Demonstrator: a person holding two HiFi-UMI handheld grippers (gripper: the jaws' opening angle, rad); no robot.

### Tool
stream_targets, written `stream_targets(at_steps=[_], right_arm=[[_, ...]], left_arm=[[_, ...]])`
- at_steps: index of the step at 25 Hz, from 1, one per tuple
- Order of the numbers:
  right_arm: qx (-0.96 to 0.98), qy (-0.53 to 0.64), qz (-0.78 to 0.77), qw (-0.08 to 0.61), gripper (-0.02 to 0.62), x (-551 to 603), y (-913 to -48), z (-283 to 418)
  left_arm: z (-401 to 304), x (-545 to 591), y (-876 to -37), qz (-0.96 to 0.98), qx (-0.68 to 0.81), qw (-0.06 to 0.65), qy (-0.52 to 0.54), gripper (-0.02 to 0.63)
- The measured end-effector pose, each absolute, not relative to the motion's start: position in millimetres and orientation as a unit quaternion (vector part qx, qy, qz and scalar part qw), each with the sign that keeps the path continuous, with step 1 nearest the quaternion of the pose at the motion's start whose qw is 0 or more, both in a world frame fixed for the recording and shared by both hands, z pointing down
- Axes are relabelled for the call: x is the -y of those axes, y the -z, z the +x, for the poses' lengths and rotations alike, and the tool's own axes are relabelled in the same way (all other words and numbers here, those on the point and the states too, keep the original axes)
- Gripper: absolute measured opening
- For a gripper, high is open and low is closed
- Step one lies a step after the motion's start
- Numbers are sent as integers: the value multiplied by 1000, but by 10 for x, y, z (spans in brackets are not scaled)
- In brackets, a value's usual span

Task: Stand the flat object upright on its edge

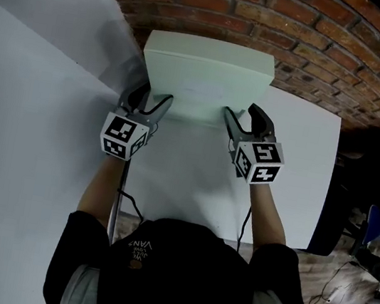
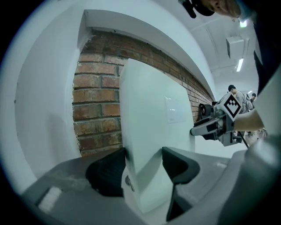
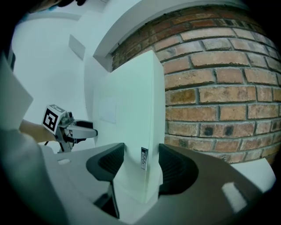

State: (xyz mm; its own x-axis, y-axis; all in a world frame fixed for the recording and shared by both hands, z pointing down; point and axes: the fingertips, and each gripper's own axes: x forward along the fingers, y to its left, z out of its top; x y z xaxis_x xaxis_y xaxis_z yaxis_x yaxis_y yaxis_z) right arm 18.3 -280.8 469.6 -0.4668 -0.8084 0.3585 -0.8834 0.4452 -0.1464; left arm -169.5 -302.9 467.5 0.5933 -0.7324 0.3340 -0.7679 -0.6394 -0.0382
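Left gripper (image 1: pixel 153 98) and right gripper (image 1: pixel 243 113) each clamp wide across one end of the white box (image 1: pixel 206 78), a pad on either broad face, so it can't twist. I judge it near upright on the table (image 1: pixel 295 172) (brick wall (image 1: pixel 270 17) just behind).

Dim head view; gripper views brighter, fisheye-warped (corners vignetted black), foreground soft.

Red brick wall (image 1: pixel 271 10) behind white table (image 1: pixel 299 169), wooden floor (image 1: pixel 319 276) at right
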Motion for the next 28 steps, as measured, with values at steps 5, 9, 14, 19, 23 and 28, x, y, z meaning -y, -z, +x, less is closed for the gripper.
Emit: stream_targets(at_steps=[5, 9, 14, 19, 23, 28], right_arm=[[841, -145, 508, 120, 249, 2983, -4687, 100], [840, -137, 512, 121, 249, 3114, -4686, 54], [839, -126, 514, 125, 249, 3267, -4690, 17], [837, -115, 519, 130, 249, 3418, -4738, 8], [836, -111, 521, 131, 247, 3518, -4781, 0], [835, -114, 522, 131, 247, 3619, -4828, 1]], left_arm=[[-1777, 3210, -4682, 892, 421, 48, -158, 272], [-1820, 3344, -4685, 892, 423, 39, -153, 270], [-1856, 3492, -4699, 891, 429, 28, -149, 270], [-1866, 3645, -4766, 890, 432, 23, -144, 270], [-1872, 3732, -4809, 888, 436, 20, -142, 268], [-1871, 3834, -4846, 888, 438, 17, -138, 268]])
